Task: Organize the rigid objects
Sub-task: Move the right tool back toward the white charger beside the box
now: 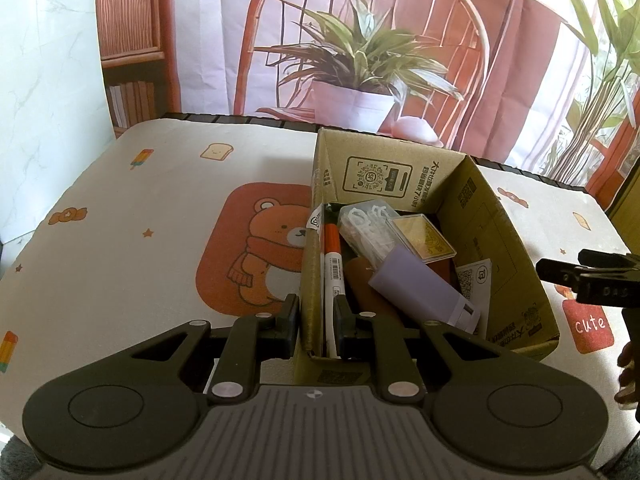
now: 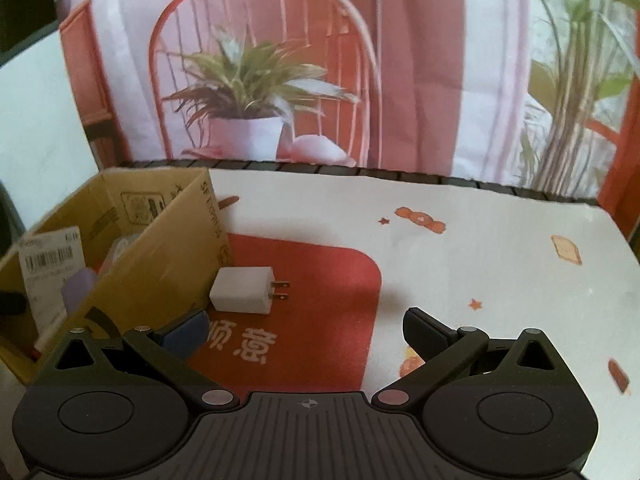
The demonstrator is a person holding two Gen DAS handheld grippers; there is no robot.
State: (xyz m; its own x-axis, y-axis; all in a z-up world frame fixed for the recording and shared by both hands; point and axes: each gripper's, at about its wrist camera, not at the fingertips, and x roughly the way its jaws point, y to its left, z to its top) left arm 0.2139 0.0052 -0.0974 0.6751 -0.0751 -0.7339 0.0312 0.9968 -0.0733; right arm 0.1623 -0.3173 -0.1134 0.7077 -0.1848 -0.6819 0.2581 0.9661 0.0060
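Left tool (image 1: 316,320) pinching box wall (image 1: 310,280), apparently

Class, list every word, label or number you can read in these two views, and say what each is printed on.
"cute": red patch on the tablecloth.
Two white Chinese characters, upside down: red panel of the cloth.
Cardboard box: QR codes and Chinese print, too small to read.
White shipping label: barcode, text blurred.
Marker: barcode, unreadable.

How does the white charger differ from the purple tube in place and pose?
The white charger lies flat on the table mat outside the cardboard box; the purple tube lies inside it. The charger rests alone; the tube leans slanted on other items. Neither is held.
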